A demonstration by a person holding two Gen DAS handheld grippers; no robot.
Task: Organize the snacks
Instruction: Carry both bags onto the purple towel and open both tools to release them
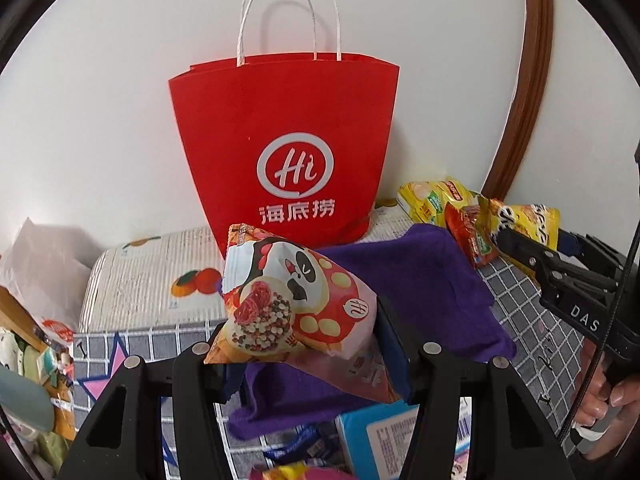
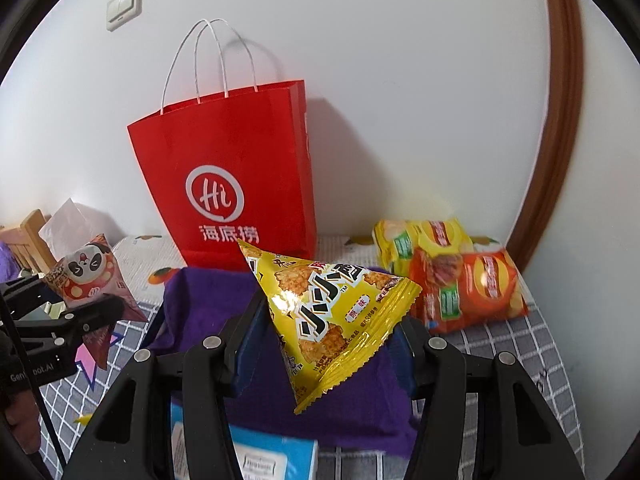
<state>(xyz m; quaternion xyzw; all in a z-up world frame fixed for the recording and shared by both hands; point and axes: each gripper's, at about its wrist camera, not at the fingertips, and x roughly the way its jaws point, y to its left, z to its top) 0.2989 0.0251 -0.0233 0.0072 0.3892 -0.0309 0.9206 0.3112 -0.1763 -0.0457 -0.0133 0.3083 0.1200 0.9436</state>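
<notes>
A red paper bag (image 1: 288, 140) with white handles stands upright against the wall; it also shows in the right wrist view (image 2: 228, 184). My left gripper (image 1: 308, 344) is shut on a pink panda snack packet (image 1: 296, 304), held above a purple cloth (image 1: 420, 292) in front of the bag. My right gripper (image 2: 324, 340) is shut on a yellow triangular snack packet (image 2: 332, 316), held above the same cloth (image 2: 208, 300). The panda packet (image 2: 90, 280) and left gripper appear at the left of the right wrist view.
Yellow and orange chip packets (image 2: 448, 272) lie right of the bag by a brown door frame (image 2: 560, 120). A blue and white box (image 1: 396, 436) lies at the near edge. More snacks (image 1: 48, 368) lie at far left. White tissue (image 2: 72, 224) sits left.
</notes>
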